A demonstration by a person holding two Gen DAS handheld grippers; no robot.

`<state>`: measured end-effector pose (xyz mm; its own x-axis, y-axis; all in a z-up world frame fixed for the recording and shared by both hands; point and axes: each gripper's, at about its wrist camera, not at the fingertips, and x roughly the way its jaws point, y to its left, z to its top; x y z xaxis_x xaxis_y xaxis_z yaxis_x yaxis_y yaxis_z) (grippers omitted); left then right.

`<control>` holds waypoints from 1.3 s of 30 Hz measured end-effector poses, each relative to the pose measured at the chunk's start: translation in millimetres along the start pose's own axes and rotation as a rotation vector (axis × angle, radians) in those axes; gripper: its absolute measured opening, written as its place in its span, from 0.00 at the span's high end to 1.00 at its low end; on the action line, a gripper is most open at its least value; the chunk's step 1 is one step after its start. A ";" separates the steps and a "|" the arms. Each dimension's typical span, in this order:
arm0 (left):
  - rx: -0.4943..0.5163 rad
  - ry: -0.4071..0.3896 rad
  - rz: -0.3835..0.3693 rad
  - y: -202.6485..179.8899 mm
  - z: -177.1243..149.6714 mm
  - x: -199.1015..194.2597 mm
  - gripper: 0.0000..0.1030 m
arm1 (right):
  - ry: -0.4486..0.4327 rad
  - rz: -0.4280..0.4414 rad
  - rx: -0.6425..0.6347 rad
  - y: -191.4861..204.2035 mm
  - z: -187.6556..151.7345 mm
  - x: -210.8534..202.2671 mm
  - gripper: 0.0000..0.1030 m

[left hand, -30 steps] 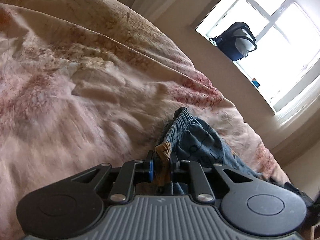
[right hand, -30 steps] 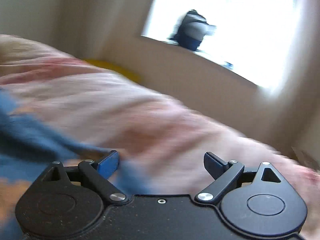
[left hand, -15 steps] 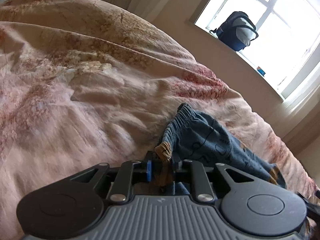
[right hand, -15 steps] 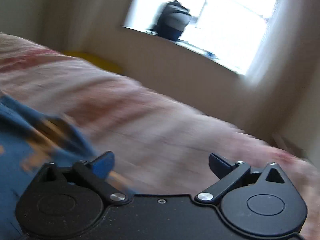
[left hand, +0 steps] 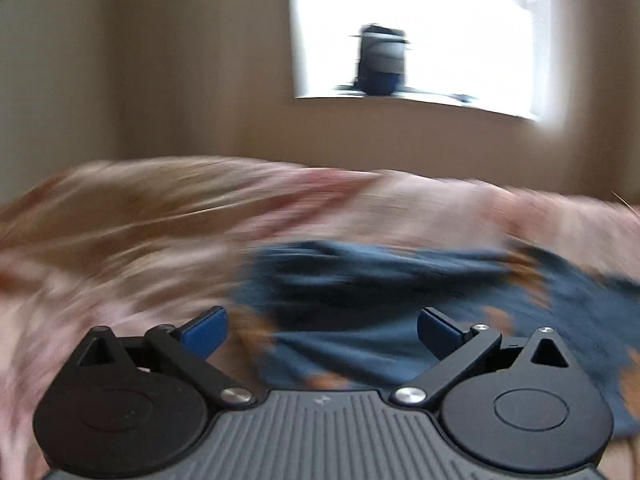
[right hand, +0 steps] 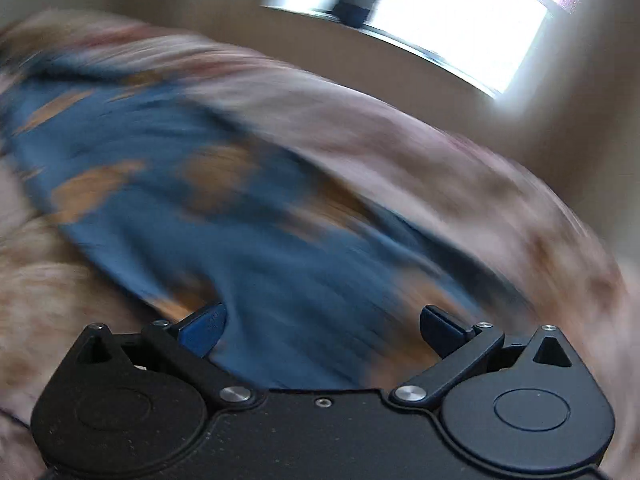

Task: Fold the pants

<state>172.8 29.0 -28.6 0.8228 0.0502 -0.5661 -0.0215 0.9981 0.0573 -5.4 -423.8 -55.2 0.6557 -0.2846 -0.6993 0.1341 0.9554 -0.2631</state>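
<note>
my left gripper [left hand: 322, 330] has just sprung wide, released; my right gripper [right hand: 322, 328] has spread too. the pants [left hand: 380, 280] lie, blurred, seemingly untouched, on the bed [left hand: 120, 216].

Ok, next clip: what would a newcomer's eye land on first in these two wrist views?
Probably the blue pants with orange patches, spread on the pink floral bedspread just beyond both grippers and badly motion-blurred. Next, the left gripper and right gripper, each wide open in the foreground, gripping nothing. Behind, a bright window with a dark bag on its sill.
</note>
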 end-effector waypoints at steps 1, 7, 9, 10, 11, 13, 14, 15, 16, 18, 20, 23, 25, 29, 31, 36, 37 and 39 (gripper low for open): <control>0.054 0.004 -0.068 -17.7 0.8 -2.6 0.00 | 0.008 -0.075 0.062 -19.4 -7.1 0.0 0.01; 0.336 -0.054 -0.381 -166.6 26.9 -17.4 0.00 | -0.160 0.121 0.510 -97.7 -58.7 -31.0 0.00; 0.394 -0.061 -0.470 -225.8 40.9 -18.6 0.00 | -0.208 0.342 0.629 -105.6 -69.7 -26.2 0.00; 0.434 -0.059 -0.525 -257.3 46.5 -18.7 0.00 | -0.222 0.449 0.675 -108.0 -74.8 -22.6 0.00; 0.484 -0.054 -0.577 -287.4 49.9 -18.3 0.00 | -0.235 0.537 0.716 -109.1 -79.1 -16.0 0.00; 0.617 -0.043 -0.662 -347.8 54.4 -13.4 0.00 | -0.218 0.596 0.799 -109.7 -83.8 -2.3 0.00; 0.677 -0.035 -0.692 -371.3 54.1 -9.7 0.00 | -0.207 0.593 0.847 -110.5 -87.4 2.7 0.00; 0.730 -0.021 -0.719 -391.8 50.4 -7.2 0.00 | -0.210 0.595 0.888 -112.4 -91.0 8.4 0.01; 0.779 0.004 -0.747 -411.3 48.0 -1.9 0.00 | -0.224 0.605 0.918 -114.5 -93.4 12.2 0.01; 0.821 0.067 -0.782 -435.8 41.1 9.0 0.00 | -0.242 0.609 0.955 -116.6 -94.7 17.0 0.01; 0.827 0.131 -0.786 -448.3 33.3 23.8 0.00 | -0.250 0.592 0.984 -116.2 -94.9 19.2 0.01; 0.811 0.206 -0.767 -451.7 20.4 43.9 0.00 | -0.261 0.534 1.045 -115.1 -97.5 23.9 0.07; 0.763 0.242 -0.782 -446.2 19.1 52.4 0.00 | -0.245 0.499 1.055 -112.4 -99.7 25.7 0.13; 0.732 0.287 -0.759 -440.5 30.2 54.0 0.00 | -0.240 0.425 1.093 -102.2 -98.9 27.0 0.25; 0.726 0.284 -0.710 -441.4 37.4 48.0 0.00 | -0.231 0.397 1.158 -103.7 -102.4 32.2 0.43; 0.739 0.289 -0.546 -458.0 59.0 19.5 0.01 | -0.227 0.299 1.089 -94.9 -96.1 35.5 0.72; 0.721 0.309 -0.567 -457.4 63.9 12.5 0.02 | -0.228 0.271 1.017 -89.9 -90.3 30.1 0.78; 0.678 0.353 -0.596 -460.1 73.9 2.2 0.05 | -0.252 0.193 0.846 -74.8 -73.1 21.4 0.81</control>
<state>226.4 -432.7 4.5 0.3722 -0.3394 -0.8638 0.7669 0.6368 0.0802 -55.7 -507.1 -99.0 0.8536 -0.1829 -0.4878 0.4412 0.7517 0.4902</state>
